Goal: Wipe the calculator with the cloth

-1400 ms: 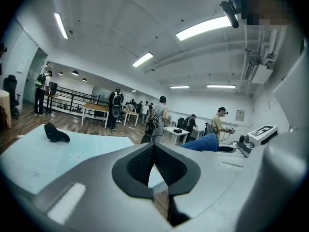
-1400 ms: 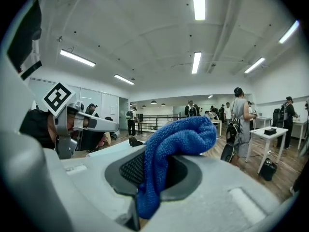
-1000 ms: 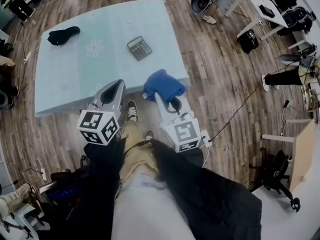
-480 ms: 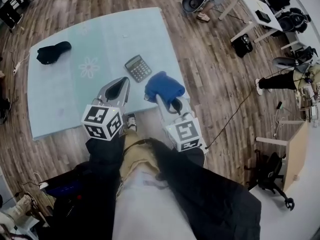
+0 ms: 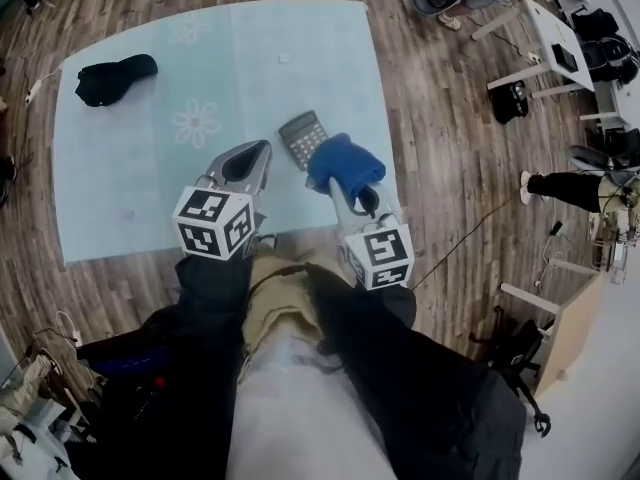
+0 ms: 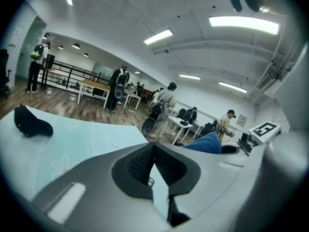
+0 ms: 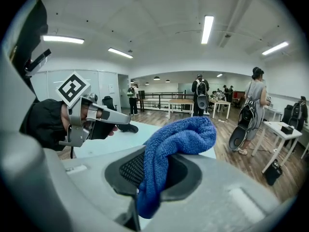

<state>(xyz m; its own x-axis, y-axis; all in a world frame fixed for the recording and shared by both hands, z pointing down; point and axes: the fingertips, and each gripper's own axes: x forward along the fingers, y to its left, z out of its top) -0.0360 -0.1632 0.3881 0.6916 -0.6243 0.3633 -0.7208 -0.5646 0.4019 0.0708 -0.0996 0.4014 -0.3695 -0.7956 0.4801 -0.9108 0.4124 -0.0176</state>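
A dark calculator (image 5: pixel 302 136) lies on the pale blue table (image 5: pixel 150 183), near its front right corner. My right gripper (image 5: pixel 338 180) is shut on a bunched blue cloth (image 5: pixel 345 161), which hangs just right of and nearer than the calculator; I cannot tell whether it touches it. In the right gripper view the cloth (image 7: pixel 179 138) fills the jaws and hides the pads. My left gripper (image 5: pixel 252 156) hovers over the table's front edge, left of the calculator. Its jaws meet at the tip with nothing between them (image 6: pixel 154 150).
A black cap (image 5: pixel 115 76) lies at the table's far left corner. Wooden floor surrounds the table. Desks, office chairs and bags (image 5: pixel 560 58) stand to the right, and several people stand further back (image 6: pixel 118 88). My legs are against the table's front edge.
Both grippers have moved forward, from short of the table's front edge to over it. The cloth has come up beside the calculator.
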